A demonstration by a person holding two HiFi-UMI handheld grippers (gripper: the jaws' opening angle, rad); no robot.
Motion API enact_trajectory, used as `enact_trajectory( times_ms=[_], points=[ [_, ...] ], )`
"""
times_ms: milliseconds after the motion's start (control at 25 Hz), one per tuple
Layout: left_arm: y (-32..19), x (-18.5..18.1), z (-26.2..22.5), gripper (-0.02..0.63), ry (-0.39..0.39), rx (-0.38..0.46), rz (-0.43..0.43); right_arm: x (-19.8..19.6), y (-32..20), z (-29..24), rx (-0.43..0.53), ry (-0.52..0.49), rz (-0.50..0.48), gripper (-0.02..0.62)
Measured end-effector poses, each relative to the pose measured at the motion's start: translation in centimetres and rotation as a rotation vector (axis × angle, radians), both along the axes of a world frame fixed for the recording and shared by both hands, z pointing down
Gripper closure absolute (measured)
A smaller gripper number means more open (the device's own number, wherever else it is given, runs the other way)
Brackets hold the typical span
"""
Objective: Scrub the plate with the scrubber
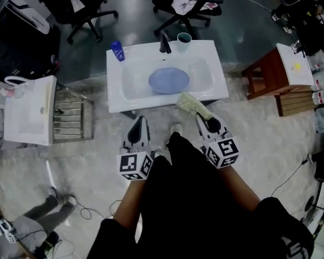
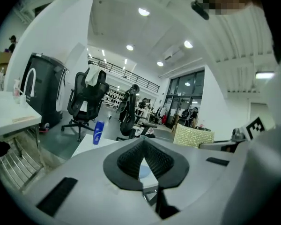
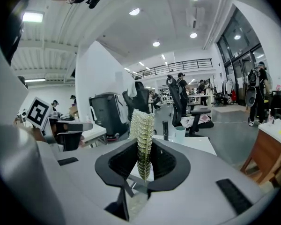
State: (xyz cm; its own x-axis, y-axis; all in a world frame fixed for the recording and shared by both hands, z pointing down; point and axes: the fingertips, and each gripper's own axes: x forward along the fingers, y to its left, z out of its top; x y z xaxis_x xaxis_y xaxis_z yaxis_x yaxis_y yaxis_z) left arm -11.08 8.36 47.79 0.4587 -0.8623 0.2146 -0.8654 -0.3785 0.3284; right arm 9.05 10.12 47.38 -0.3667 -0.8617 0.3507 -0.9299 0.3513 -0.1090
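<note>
Faucet [image 1: 165,42], cup [image 1: 183,38] and bottle [image 1: 117,50] crowd the sink's [image 1: 114,90] far rim.

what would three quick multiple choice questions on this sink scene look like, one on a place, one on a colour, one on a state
1. Where does the plate lie?
A. in the basin of the sink
B. on the wooden stool
C. on the floor

2. What colour is the bottle at the sink's back corner?
A. red
B. blue
C. yellow

3. How does the left gripper stand?
A. open wide
B. shut on the plate
C. shut with nothing between its jaws

Answers:
1 A, the plate rests inside the white basin.
2 B, the bottle shows blue in the head view and the left gripper view.
3 C, its pads meet with nothing between them, and the scrubber sits in the right gripper.
</note>
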Motion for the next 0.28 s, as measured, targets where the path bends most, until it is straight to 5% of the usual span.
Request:
enact_trajectory(
  times_ms=[280],
  points=[
    [2.2, -0.4, -0.6, 0.601, -0.041, 0.026, 0.026, -1.2, 2.9, -0.2, -0.008, -0.01, -0.002, 0.534]
  ],
)
